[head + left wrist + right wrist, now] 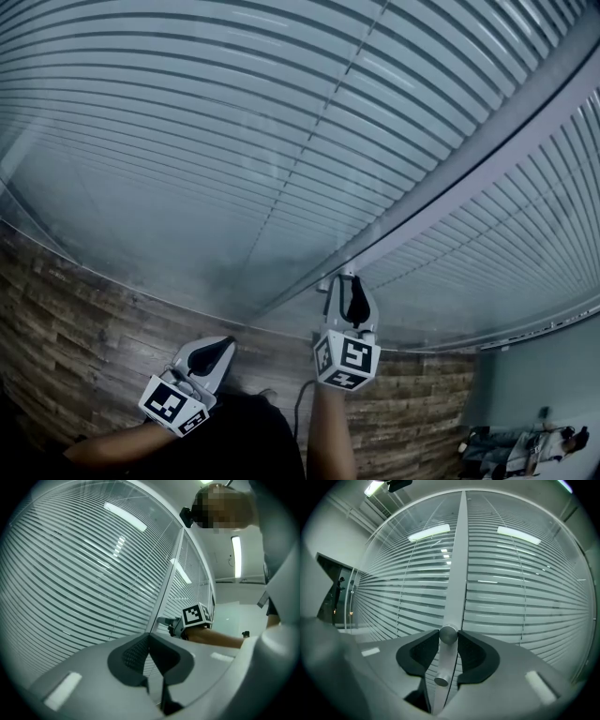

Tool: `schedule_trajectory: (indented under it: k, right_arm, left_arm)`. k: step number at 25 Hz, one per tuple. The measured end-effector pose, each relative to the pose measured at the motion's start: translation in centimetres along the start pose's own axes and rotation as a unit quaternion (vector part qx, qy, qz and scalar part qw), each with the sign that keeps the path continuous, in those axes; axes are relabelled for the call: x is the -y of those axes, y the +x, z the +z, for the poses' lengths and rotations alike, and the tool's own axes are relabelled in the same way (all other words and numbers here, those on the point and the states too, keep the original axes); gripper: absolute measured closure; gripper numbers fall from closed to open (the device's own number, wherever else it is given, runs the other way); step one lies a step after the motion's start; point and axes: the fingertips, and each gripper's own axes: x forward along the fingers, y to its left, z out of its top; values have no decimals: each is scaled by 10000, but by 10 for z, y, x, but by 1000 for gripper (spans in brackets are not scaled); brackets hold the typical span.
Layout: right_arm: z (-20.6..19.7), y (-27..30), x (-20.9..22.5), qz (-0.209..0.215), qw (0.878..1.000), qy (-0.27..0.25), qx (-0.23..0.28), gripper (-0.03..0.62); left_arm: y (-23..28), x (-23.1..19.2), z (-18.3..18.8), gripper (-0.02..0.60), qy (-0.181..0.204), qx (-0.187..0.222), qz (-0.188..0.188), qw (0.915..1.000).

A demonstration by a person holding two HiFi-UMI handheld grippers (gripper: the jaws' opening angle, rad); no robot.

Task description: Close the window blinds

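At the grey window post (457, 564), the right claw (448, 638) is clamped on a round metal knob (448, 633), and a second knob (440, 680) sits just below it on the same post. Blinds (187, 112) with horizontal slats span the panes left and right of the post. Nearer and to the left, the left claw (150, 641) is clenched, empty, clear of the window

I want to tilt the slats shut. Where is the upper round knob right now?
In the right gripper view, the upper knob sits centre, on the frame post between the blinds, pinched at the right claw's tips.
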Motion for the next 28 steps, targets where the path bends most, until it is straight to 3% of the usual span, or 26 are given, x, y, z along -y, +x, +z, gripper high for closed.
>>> schedule_trajectory:
  k: [5, 8, 13, 18, 24, 28]
  right_arm:
    - [13, -18, 12, 78, 9994, 294, 149, 476]
    - [14, -38, 13, 165, 9990, 286, 307, 592]
    - [0, -75, 3, 399, 9983, 40, 428, 594]
    - [-10, -101, 14, 593, 9965, -140, 573, 594]
    - [-24, -120, 40, 784, 9956, 2, 521, 594]
    - [-21, -132, 58, 888, 9941, 79, 617, 594]
  left_arm:
    - [14, 9, 8, 583, -136, 41, 54, 9999]
    - [23, 18, 2, 583, -184, 54, 25, 9998]
    - [22, 27, 5, 583, 131, 230, 293, 9992]
    - [42, 43, 2, 583, 205, 198, 317, 9991]
    - [53, 72, 1, 583, 573, 409, 750, 9947]
    - [71, 96, -3, 583, 668, 399, 732, 9943]
